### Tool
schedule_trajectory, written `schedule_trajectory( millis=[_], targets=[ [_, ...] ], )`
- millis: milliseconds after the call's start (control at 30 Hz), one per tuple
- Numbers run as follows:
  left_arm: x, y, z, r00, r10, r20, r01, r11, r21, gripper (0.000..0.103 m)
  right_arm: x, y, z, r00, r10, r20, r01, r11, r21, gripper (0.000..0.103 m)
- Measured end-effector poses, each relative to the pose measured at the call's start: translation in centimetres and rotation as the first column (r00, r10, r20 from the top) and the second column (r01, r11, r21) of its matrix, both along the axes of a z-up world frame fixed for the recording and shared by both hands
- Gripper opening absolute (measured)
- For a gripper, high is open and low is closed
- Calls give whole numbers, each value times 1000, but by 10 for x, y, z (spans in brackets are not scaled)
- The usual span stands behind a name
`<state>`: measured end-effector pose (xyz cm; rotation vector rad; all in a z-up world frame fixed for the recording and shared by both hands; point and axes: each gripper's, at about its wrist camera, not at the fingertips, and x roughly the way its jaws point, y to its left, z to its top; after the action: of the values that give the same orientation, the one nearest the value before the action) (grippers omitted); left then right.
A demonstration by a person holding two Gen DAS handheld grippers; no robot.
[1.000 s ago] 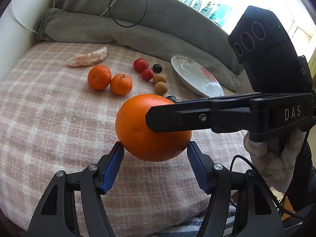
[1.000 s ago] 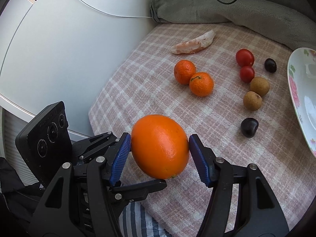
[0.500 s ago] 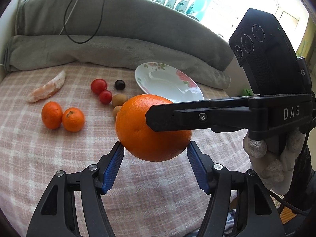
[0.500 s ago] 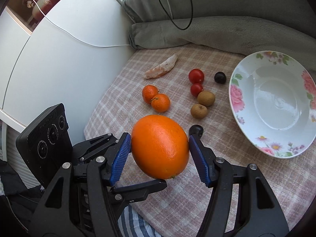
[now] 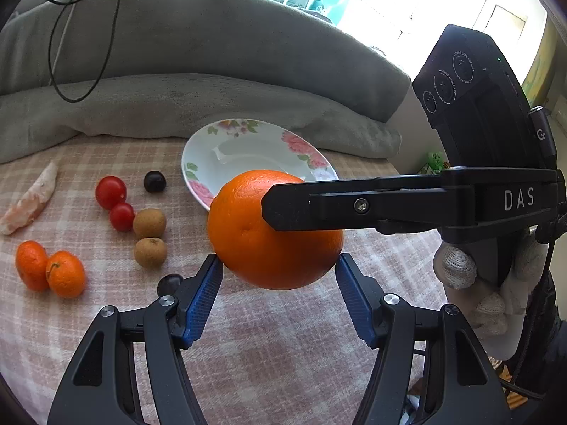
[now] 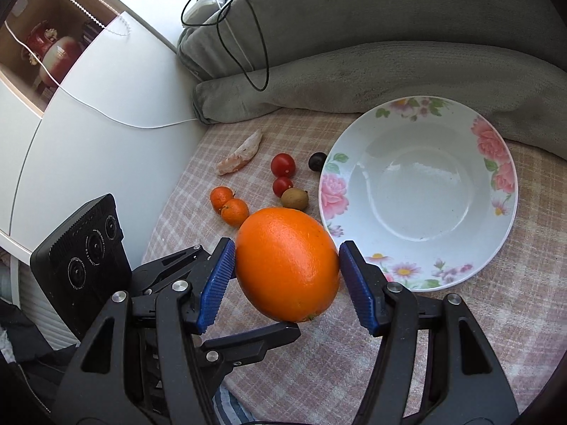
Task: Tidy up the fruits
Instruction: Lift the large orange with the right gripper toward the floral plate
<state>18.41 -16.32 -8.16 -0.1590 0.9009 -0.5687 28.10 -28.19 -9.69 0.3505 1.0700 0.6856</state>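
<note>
The large round orange (image 6: 287, 264) hangs in the air just short of the white floral-rimmed plate (image 6: 494, 141), above the pink checked blanket (image 5: 283, 354). The right tool (image 6: 287, 269) pinches it by its sides; the left tool (image 5: 280, 297) also seems pressed against it from below. Judged step: carrying it to the plate. Next comes moving forward over the rim, lowering and releasing. Its slightly longer axis tilts, stem end down.

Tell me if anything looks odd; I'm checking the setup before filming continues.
Both tongs, left and right, flank the same orange, held in the air. A pale peeled segment lies loose on the cloth, away from the plate, which holds no fruit.
</note>
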Motion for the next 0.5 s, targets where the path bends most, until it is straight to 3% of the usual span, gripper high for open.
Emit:
schedule_trajectory(
  millis=[267, 500],
  targets=[
    [12, -19, -3, 1000, -8, -1, 8, 1000, 24, 66, 12, -21, -12, 999, -40, -35, 41, 999, 32, 64],
    [22, -29, 0, 1000, 3, 31, -4, 1000, 30, 62, 20, -37, 1, 990, -135, 33, 135, 991, -22, 64]
  ],
)
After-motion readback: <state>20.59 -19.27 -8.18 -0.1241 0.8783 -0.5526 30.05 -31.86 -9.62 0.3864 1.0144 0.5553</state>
